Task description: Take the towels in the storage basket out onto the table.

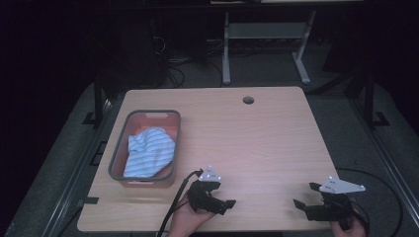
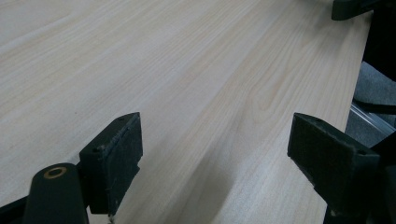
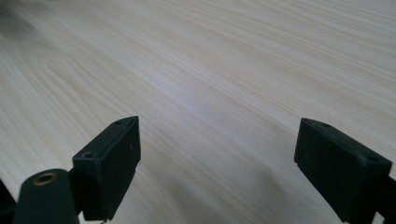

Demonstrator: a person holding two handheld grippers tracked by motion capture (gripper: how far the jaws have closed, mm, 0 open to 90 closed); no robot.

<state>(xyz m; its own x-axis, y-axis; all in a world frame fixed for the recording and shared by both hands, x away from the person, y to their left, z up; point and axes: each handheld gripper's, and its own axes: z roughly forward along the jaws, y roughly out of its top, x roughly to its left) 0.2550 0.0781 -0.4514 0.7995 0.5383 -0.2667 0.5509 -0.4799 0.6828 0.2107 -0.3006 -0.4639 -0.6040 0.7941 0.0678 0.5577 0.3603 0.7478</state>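
On the pale wooden table (image 1: 257, 138), the left gripper (image 1: 223, 201) at six o'clock and the right gripper (image 1: 304, 197) at four o'clock both hover with jaws spread wide and nothing between them, well apart from the blue-striped white cloth (image 1: 148, 150) bunched inside the grey-rimmed pink plastic basket (image 1: 117, 148) at nine o'clock.

Bare table (image 1: 257, 143) ahead; basket (image 1: 118, 153) (cloth inside) blocks left.

A striped cloth (image 1: 148, 150) is seen in a basket (image 1: 117, 148) near the table's (image 1: 267, 138) left edge. Both grippers, left (image 1: 225, 197) and right (image 1: 304, 195), are held open at the near edge.
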